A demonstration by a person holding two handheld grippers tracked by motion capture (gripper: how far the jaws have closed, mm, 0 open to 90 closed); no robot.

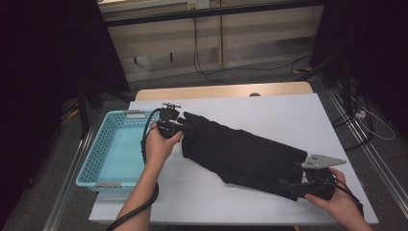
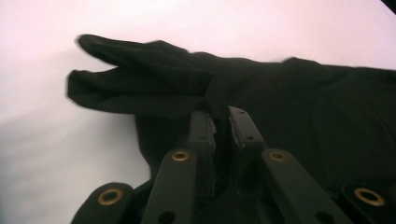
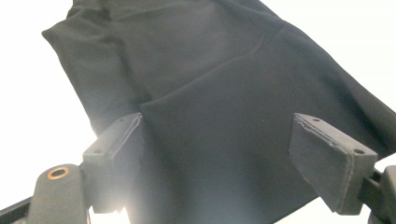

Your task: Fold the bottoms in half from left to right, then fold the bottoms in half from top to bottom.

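At the far left we see a blue basket [image 1: 103, 156] on the desk [image 1: 269, 110]. Just beside it our left gripper [image 1: 179, 126] has its jaws nearly together, pinching a fold of the black cloth [image 1: 243, 154]. The cloth lies slantwise across the desk's middle. At its near right end our right gripper [image 1: 293, 187] has its jaws spread wide over the cloth, pads not pressing it.

Teal basket [image 1: 111, 154] at table's [image 1: 269, 108] left edge, cables [image 1: 202, 57] behind.
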